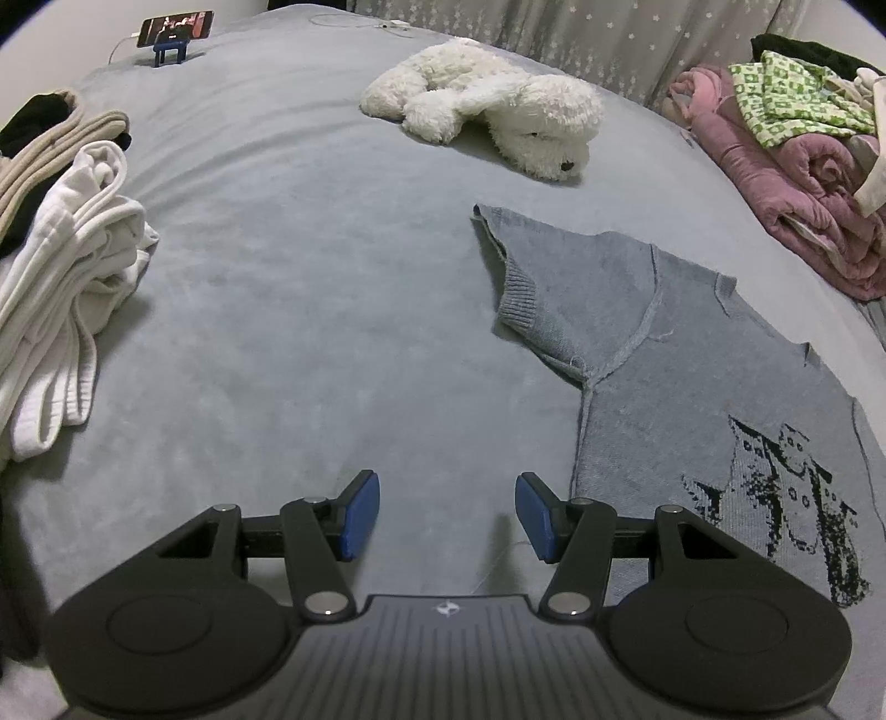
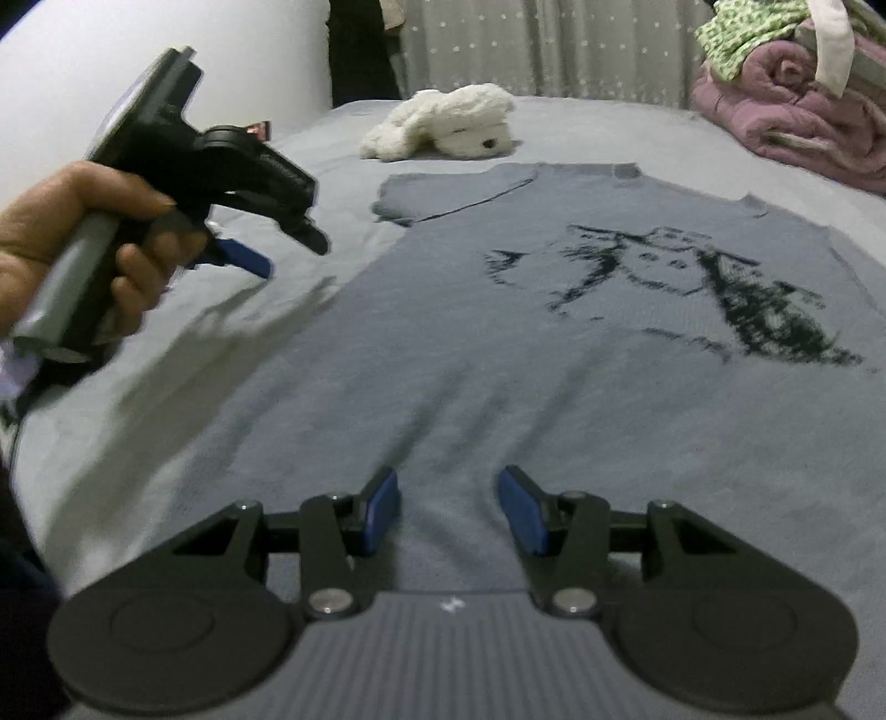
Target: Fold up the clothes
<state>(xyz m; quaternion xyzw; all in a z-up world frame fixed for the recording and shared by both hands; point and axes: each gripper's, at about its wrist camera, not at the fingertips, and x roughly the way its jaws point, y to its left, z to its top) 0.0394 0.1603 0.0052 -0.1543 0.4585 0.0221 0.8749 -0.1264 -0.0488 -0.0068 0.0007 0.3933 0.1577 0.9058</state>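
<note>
A grey knit short-sleeved top (image 2: 498,343) with a dark printed figure lies spread flat on the grey bed; in the left wrist view the same top (image 1: 664,387) shows its left sleeve and side edge. My left gripper (image 1: 447,515) hovers open over bare bedding just left of the top's side edge, nothing between its blue pads. My right gripper (image 2: 448,512) is open above the top's lower part, near the hem, with the cloth under the gap and not pinched. In the right wrist view a hand holds the left gripper (image 2: 243,260) at the left.
A white plush dog (image 1: 487,111) lies at the far side of the bed. White and beige clothes (image 1: 66,266) are piled at the left. A pink blanket with green-patterned cloth (image 1: 803,166) sits at the right. A phone on a stand (image 1: 174,33) is at the far left.
</note>
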